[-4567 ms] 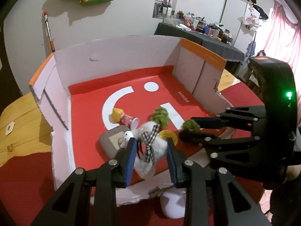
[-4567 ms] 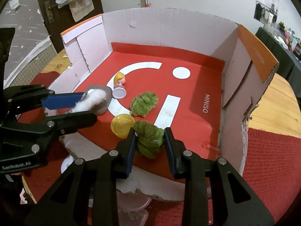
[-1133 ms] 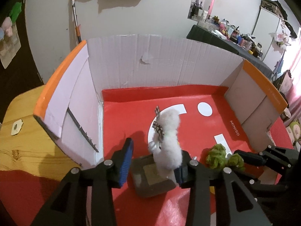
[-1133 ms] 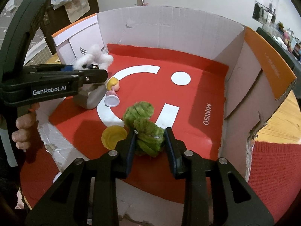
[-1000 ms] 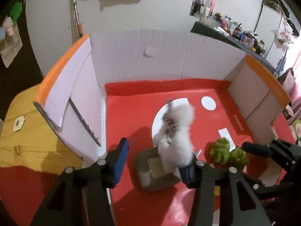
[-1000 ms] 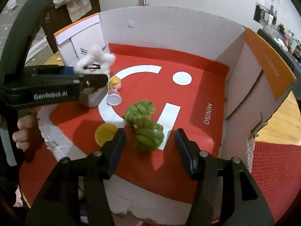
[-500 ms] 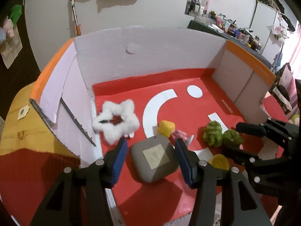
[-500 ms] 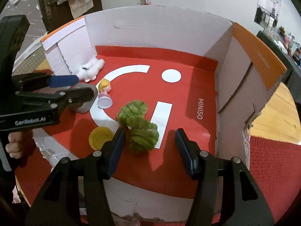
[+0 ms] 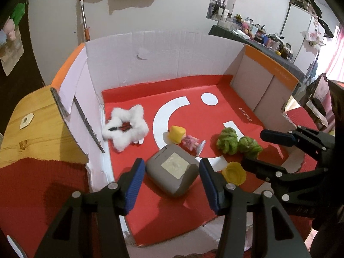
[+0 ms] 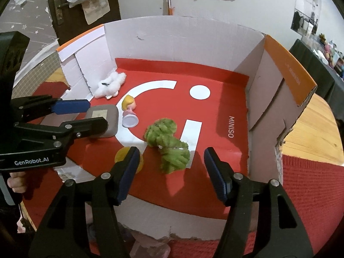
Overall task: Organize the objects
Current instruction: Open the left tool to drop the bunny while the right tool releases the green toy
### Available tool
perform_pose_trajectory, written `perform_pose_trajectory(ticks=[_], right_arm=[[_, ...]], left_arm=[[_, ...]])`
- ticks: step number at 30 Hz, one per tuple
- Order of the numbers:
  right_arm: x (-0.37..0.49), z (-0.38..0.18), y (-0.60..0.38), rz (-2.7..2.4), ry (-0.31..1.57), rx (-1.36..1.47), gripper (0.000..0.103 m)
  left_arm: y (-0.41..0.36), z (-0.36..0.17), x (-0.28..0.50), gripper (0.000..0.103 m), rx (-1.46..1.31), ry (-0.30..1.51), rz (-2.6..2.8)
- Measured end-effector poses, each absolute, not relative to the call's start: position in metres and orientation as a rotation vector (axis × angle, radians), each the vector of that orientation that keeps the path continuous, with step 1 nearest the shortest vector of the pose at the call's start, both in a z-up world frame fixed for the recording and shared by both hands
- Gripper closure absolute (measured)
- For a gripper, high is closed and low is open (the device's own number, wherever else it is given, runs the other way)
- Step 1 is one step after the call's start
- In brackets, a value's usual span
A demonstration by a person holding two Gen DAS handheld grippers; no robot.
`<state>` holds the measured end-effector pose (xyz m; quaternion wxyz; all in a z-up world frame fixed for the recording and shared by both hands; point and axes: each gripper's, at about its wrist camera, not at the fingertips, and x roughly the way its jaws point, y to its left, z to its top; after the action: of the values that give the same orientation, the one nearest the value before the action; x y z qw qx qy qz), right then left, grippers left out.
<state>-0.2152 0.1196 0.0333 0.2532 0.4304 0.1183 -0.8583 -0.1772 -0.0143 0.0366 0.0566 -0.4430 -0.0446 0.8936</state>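
Observation:
A cardboard box (image 9: 176,56) (image 10: 182,40) with a red floor holds the objects. A white fluffy star toy (image 9: 125,128) (image 10: 110,83) lies by the left wall. A grey square case (image 9: 172,169) (image 10: 103,116) lies near the front. A small doll with yellow hair (image 9: 182,135) (image 10: 129,109), two green fluffy balls (image 9: 237,143) (image 10: 169,144) and a yellow cap (image 9: 234,173) (image 10: 122,155) lie mid-floor. My left gripper (image 9: 169,182) (image 10: 90,114) is open, its jaws either side of the grey case. My right gripper (image 10: 172,169) (image 9: 258,148) is open and empty, just behind the green balls.
The box stands on a wooden table (image 9: 21,133) (image 10: 314,124) with a red cloth (image 9: 43,193) (image 10: 311,193). A white wall (image 9: 150,17) is behind, with a cluttered dark table (image 9: 258,40) at the far right. A door (image 10: 64,6) shows at left.
My left gripper opened and let go of the white star toy, which now lies by the left wall. My right gripper opened and released the green ball beside the other one, then drew back.

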Motion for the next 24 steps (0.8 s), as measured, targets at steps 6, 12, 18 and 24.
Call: perform_pose_trajectory(ticks=[6, 12, 18, 24], right_arm=[[-0.206, 0.038, 0.12, -2.34, 0.318, 1.156, 0.037], [-0.196, 0.046, 0.12, -2.35, 0.312, 1.13, 0.036], [-0.183, 0.054, 0.124, -2.361, 0.298, 1.109, 0.032], [-0.173, 0.061, 0.129, -2.372, 0.282, 1.096, 0.032]], left_arm=[[-0.016, 0.041, -0.17, 0.047, -1.317, -0.167, 2.706], [-0.011, 0.049, -0.161, 0.042, -1.274, -0.158, 2.718], [-0.009, 0.058, -0.153, 0.038, -1.232, -0.169, 2.731], [-0.007, 0.065, -0.143, 0.032, -1.198, -0.173, 2.742]])
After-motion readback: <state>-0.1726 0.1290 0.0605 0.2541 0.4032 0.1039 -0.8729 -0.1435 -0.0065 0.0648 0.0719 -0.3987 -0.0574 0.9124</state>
